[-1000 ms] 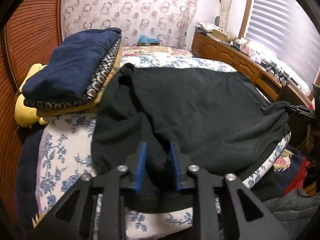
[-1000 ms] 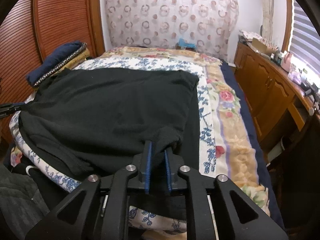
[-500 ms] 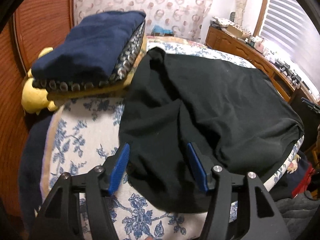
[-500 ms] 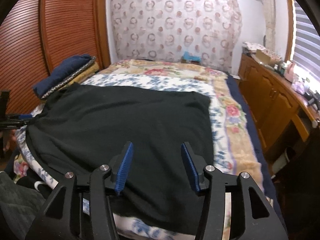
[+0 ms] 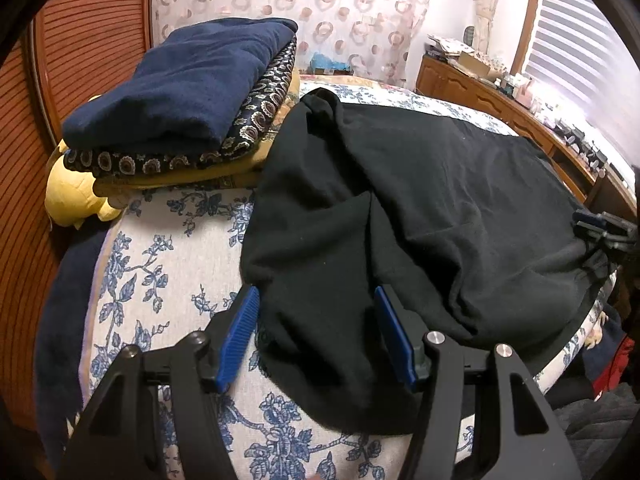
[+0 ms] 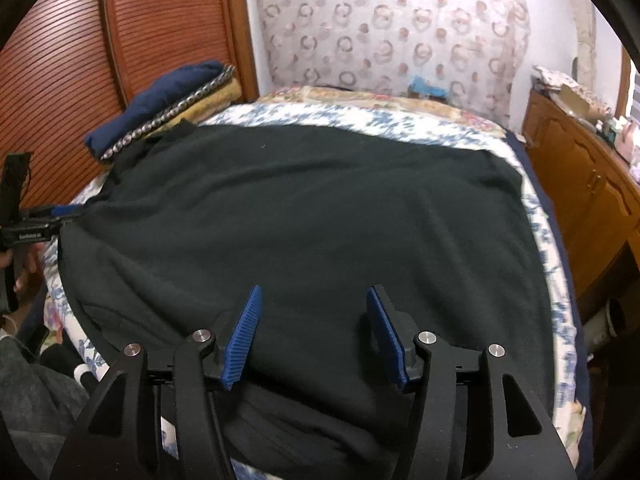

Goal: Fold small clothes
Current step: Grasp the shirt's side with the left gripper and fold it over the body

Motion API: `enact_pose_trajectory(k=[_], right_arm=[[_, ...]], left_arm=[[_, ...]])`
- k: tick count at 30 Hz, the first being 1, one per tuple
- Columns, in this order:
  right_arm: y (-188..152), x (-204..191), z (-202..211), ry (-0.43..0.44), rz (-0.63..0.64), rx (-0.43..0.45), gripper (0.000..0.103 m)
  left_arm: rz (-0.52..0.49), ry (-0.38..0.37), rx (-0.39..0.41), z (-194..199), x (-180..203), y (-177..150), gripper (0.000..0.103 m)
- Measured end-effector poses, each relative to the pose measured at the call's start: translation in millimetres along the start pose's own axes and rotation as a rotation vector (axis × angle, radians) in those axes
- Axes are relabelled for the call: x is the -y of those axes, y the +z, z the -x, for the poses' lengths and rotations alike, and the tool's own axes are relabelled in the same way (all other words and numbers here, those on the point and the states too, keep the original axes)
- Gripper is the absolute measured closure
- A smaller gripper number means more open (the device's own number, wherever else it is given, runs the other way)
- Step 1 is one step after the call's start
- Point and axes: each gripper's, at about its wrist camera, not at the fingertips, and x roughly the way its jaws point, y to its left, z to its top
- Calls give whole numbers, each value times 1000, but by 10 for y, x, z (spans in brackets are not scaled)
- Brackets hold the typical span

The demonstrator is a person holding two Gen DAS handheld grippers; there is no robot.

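A black garment (image 5: 420, 208) lies spread on the floral bed cover, with a folded-in sleeve part near its left edge. My left gripper (image 5: 316, 332) is open, its blue pads on either side of the garment's near left corner, holding nothing. In the right wrist view the same garment (image 6: 320, 216) fills the bed. My right gripper (image 6: 314, 332) is open just above the garment's near edge, empty. The right gripper also shows at the right edge of the left wrist view (image 5: 600, 228), and the left gripper at the left edge of the right wrist view (image 6: 36, 224).
A stack of folded clothes (image 5: 188, 92), navy on top, sits at the bed's far left by the wooden slatted door (image 6: 80, 52). A wooden dresser (image 6: 588, 184) with clutter runs along the right. The floral bed cover (image 5: 160, 272) is bare left of the garment.
Both grippers were shut on the garment's near edge a second ago; both opened and let it go. The cloth now lies flatter, and both grippers have drawn back slightly.
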Motion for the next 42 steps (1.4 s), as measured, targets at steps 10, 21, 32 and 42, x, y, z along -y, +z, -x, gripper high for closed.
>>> enact_pose_trajectory(k=[10,21,32,42], right_arm=[[-67,-69,-172,-23,37,2,40],[-62,-92,-195,-24,38,7,40],[-50,-87,-193,-21,34,10,40],[-47,5,-97,-28,-13,32,40]], left_arm=[[234,-239,-10,35,-274,23,44],[218,-235,-16,-26,-52,73,44],[129,-198,-27,-102,174,94,92],[1,-288,85,232,629,425,99]])
